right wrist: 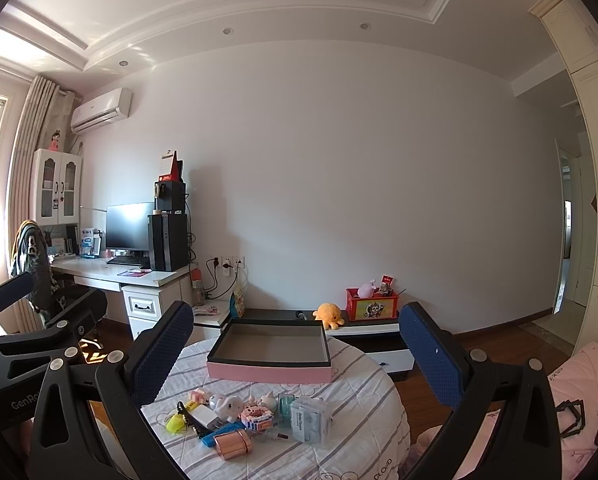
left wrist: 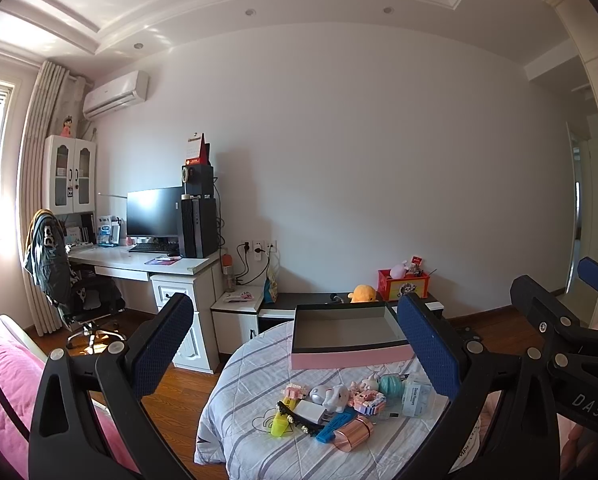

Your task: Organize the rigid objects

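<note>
A pink box with a dark rim and an empty grey inside stands on the round table with a striped cloth. In front of it lies a pile of small items: a rose-gold case, a blue piece, a yellow clip, a white charger, a clear floss box, a teal case. My left gripper and right gripper are both open and empty, held above and before the table.
A desk with monitor, computer tower and chair stands at the left. A low cabinet behind the table carries an orange plush and a red box. Pink bedding lies at the left and at the right.
</note>
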`<act>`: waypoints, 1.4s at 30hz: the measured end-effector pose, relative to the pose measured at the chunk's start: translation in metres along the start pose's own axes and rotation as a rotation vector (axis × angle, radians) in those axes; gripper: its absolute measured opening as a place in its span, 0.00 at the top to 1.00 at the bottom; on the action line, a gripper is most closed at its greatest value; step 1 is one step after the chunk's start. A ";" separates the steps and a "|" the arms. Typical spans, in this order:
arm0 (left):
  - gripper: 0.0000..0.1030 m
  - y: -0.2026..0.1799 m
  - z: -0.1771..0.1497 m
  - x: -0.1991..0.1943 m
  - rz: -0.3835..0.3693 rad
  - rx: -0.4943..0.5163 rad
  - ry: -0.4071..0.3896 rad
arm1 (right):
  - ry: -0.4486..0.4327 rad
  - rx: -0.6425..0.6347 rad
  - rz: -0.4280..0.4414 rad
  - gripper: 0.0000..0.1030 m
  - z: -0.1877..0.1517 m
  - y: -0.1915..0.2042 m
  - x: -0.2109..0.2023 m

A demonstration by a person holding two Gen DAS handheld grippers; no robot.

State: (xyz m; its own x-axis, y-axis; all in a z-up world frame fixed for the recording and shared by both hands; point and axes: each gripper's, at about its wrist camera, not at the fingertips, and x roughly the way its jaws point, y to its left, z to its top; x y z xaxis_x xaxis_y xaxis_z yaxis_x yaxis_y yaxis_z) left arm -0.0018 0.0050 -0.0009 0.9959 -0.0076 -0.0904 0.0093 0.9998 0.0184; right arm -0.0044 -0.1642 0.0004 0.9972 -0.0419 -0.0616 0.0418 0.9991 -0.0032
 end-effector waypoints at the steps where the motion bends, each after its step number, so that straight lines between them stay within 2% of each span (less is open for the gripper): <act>1: 0.00 0.000 0.000 0.000 0.000 0.000 -0.001 | 0.001 0.001 0.001 0.00 0.000 0.000 0.000; 42: 0.00 0.000 0.001 0.001 0.000 0.001 0.003 | 0.003 -0.003 0.002 0.00 -0.001 0.002 -0.002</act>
State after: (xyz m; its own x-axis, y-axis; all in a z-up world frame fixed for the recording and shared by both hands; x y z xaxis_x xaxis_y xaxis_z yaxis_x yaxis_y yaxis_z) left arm -0.0010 0.0047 -0.0002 0.9956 -0.0072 -0.0935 0.0090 0.9998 0.0196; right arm -0.0064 -0.1623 -0.0005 0.9971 -0.0397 -0.0646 0.0394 0.9992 -0.0056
